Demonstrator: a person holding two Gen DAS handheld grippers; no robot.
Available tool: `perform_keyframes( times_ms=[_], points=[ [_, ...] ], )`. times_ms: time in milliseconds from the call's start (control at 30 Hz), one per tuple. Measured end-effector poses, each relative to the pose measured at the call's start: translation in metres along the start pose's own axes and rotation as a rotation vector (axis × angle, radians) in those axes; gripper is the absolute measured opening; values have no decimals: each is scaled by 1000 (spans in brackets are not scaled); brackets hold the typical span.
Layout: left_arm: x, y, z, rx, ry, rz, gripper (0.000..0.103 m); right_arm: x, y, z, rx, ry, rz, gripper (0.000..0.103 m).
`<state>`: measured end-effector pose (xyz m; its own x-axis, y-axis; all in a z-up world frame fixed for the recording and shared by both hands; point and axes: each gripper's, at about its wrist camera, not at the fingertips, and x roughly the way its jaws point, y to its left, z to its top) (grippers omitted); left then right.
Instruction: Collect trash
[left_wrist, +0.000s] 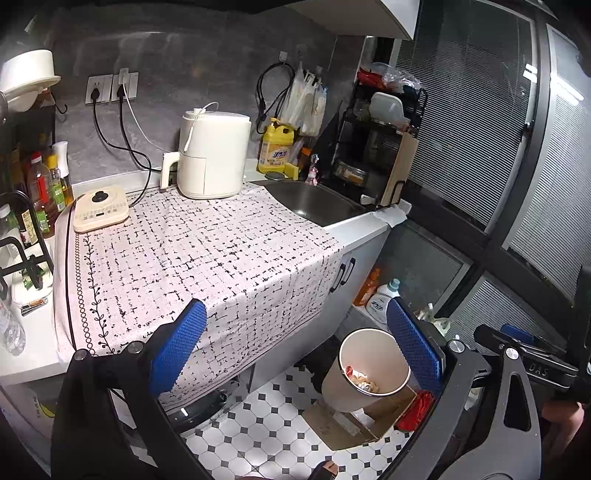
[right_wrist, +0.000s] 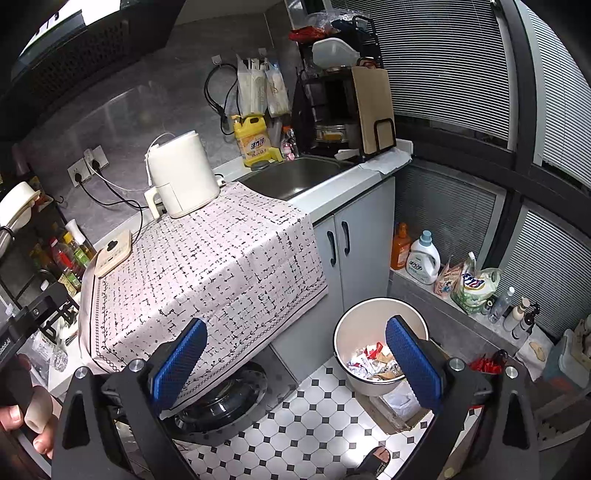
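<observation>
- The left gripper (left_wrist: 295, 347) hangs in the air past the counter's front edge, its blue-padded fingers (left_wrist: 177, 347) spread wide with nothing between them.
- The right gripper (right_wrist: 295, 362) is likewise spread wide and empty, held above the tiled floor (right_wrist: 295, 424).
- The trash bin (right_wrist: 347, 325), a white round pail, stands on the floor just beside the grey cabinet doors (right_wrist: 351, 251), with a flat cardboard box (right_wrist: 399, 413) under or against its base.
- Crumpled wrappers and paper scraps (right_wrist: 373, 360) lie in the bin's bottom; in the left view the same bin (left_wrist: 369, 354) shows between the fingers.
- The counter (left_wrist: 369, 221) carries a patterned cloth (left_wrist: 203, 258), a white air fryer (left_wrist: 212, 155) and a cream induction cooker (left_wrist: 99, 208).
- A steel sink (left_wrist: 314, 201) sits right of the cloth, a yellow detergent jug (left_wrist: 275, 149) behind it.
</observation>
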<state>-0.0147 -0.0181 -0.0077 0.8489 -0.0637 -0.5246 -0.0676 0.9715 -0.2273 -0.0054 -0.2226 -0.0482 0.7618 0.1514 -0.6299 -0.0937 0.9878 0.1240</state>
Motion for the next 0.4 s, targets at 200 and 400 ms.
perform_keyframes(
  times_ms=[200, 400],
  points=[
    [8, 3, 1, 2, 6, -19, 97, 3, 1, -2, 3, 22, -17, 95],
    [7, 23, -6, -81, -29, -12, 97, 12, 19, -3, -65, 71, -23, 95]
  ],
)
